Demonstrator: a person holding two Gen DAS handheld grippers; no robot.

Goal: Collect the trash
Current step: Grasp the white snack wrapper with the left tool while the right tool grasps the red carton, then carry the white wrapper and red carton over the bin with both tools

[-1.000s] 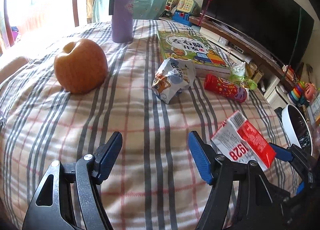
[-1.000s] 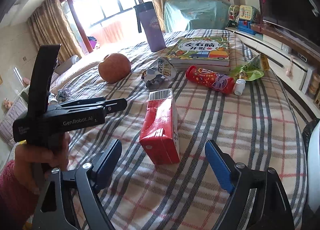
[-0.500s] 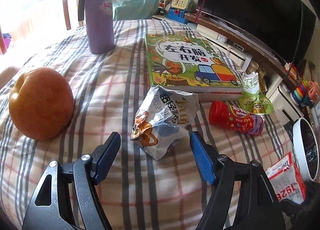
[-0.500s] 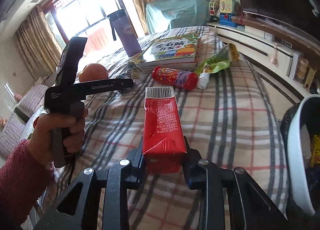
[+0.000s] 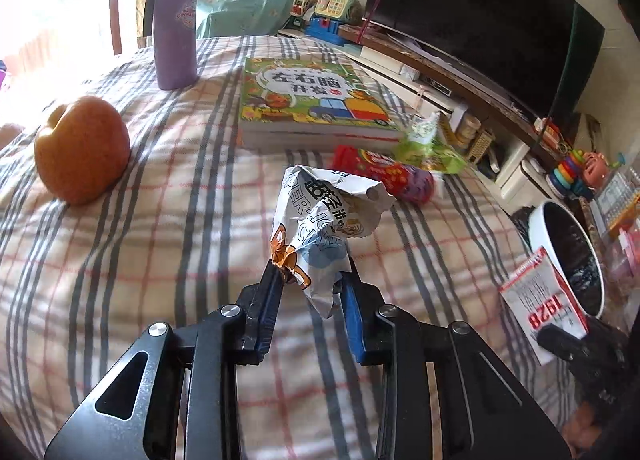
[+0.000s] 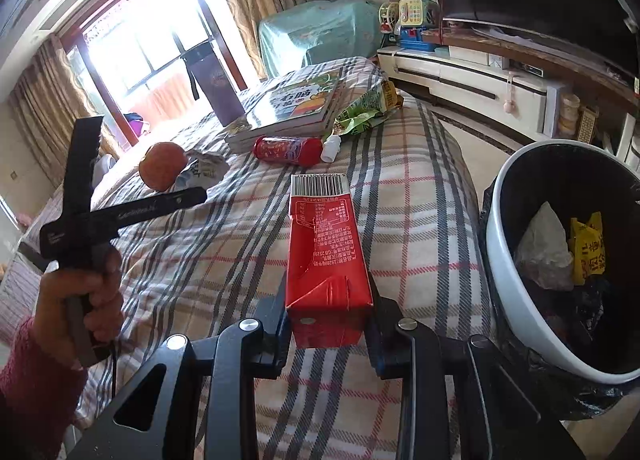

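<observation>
- Left wrist view: the left tongs (image 5: 310,292) are closing on a crumpled snack bag (image 5: 324,232). The blue pads pinch its lower end and the rest sticks up above the checked blanket (image 5: 160,244), near the middle.
- The bag looks very light and soft. It will squash and may slip out, so a pinch low on the thick, scrunched part seems best.
- More trash lies farther back near the right edge: a red candy tube (image 5: 394,175) and a green wrapper (image 5: 430,143), right beside a book (image 5: 312,99). An apple (image 5: 80,149) sits toward the left edge and a purple bottle (image 5: 176,23) stands at the far edge.
- Right wrist view: the right tongs (image 6: 328,326) hold a red carton (image 6: 326,256) by its bottom end, one pad on each flat side. It pointed away over the blanket's right edge.
- The carton looks light and fairly stiff, so its flat sides give a good hold. A hard squeeze would probably dent it.
- The trash bin (image 6: 500,260) stands just beside the blanket's right edge, with some trash already inside.
- A hand (image 6: 84,296) in a red sleeve holds the other tool on the left.
</observation>
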